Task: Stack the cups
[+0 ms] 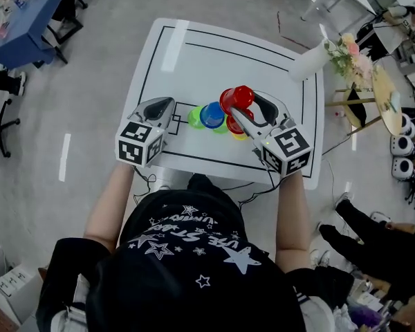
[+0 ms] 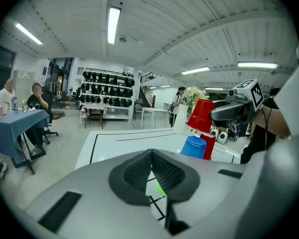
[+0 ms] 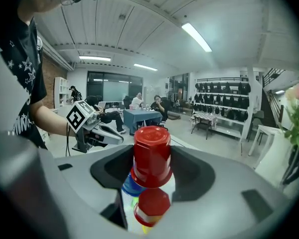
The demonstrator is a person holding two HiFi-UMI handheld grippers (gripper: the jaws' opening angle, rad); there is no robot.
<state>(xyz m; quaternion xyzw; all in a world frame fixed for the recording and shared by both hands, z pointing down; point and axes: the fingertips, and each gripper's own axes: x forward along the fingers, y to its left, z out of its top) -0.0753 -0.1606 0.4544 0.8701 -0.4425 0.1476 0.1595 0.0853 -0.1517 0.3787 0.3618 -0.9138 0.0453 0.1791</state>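
Peeking from under lower red cup [image 3: 152, 205]: yellow cup [image 3: 145, 228] rim.

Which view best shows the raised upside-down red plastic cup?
Right gripper view: the red plastic cup fills the centre, clamped in the right gripper. Head view shows it small; left gripper view, from the side.

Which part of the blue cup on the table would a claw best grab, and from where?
Probably take the blue cup by its round wall near the top, coming down from above. A green cup and the red cup on the table crowd its two sides, leaving only the top free.
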